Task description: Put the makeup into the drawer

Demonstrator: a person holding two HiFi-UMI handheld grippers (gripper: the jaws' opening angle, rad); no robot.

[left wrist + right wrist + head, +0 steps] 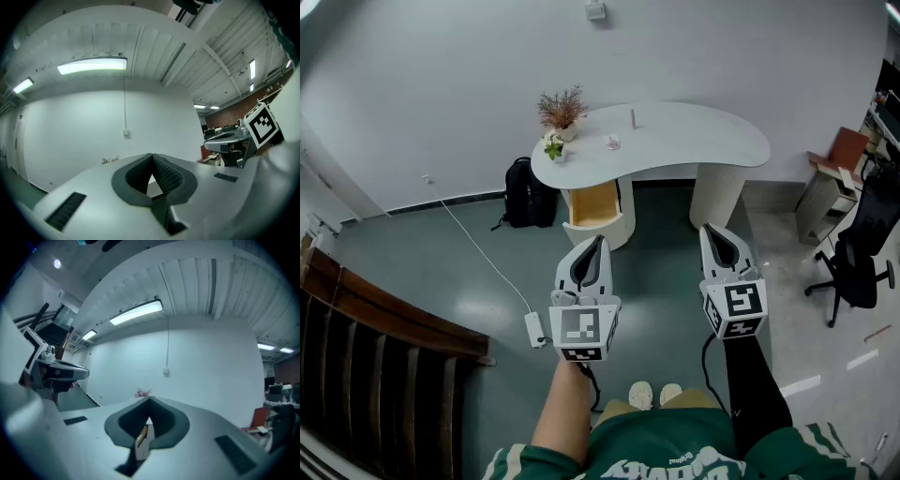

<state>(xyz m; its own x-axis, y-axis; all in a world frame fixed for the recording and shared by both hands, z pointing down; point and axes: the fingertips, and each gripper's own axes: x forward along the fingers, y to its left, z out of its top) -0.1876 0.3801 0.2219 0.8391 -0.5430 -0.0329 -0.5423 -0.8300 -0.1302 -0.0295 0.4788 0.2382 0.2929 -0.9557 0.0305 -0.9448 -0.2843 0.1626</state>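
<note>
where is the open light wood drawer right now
In the head view, the open light wood drawer sits under the left end of the white curved desk, just right of the black backpack.

Smooth matt table (694,141) — wooden drawer (593,204) — glossy floor (441,272)

White table (703,141) bears dried sprigs (562,107), a flowerpot (554,148), a small clear object (613,142).

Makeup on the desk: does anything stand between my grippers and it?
Nothing visible. Only bare floor lies between the left gripper, the right gripper and the desk holding the makeup; the power strip and backpack sit off to the left.
</note>
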